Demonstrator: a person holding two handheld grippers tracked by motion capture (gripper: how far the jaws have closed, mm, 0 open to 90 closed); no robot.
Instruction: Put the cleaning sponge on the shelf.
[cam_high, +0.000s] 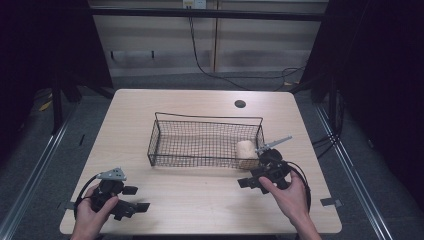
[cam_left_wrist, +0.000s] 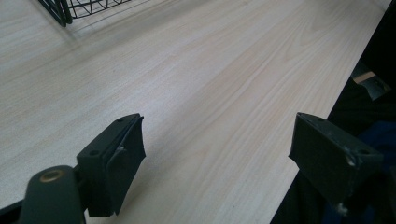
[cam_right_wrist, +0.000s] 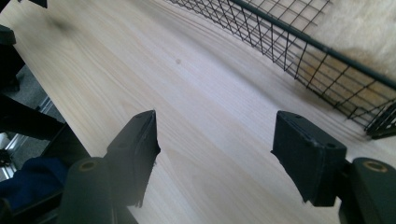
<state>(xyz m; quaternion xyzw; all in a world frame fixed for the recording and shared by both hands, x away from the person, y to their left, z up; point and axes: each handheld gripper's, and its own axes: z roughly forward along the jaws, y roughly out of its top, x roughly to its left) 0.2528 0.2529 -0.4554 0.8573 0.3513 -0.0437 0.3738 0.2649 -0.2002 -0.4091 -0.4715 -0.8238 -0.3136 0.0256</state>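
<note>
A black wire basket (cam_high: 207, 117) stands in the middle of the light wooden table (cam_high: 200, 200). A beige, roll-shaped thing (cam_high: 245, 150) lies at its right end. My right gripper (cam_high: 248, 180) hovers just in front of the basket's right front corner and points left. In the right gripper view, that gripper (cam_right_wrist: 217, 126) has its jaws apart over bare wood, with the basket (cam_right_wrist: 299, 42) and the beige thing (cam_right_wrist: 369, 28) at the upper right. My left gripper (cam_high: 137, 198) is at the front left corner of the table. Its own view shows the left gripper (cam_left_wrist: 217, 130) open wide, nothing between the jaws.
The table has a round cable hole (cam_high: 240, 104) at the back right. Its front edge runs close under the left gripper's right jaw. A corner of the basket (cam_left_wrist: 60, 9) shows at the top left of the left gripper view. Cables lie on the floor behind the table.
</note>
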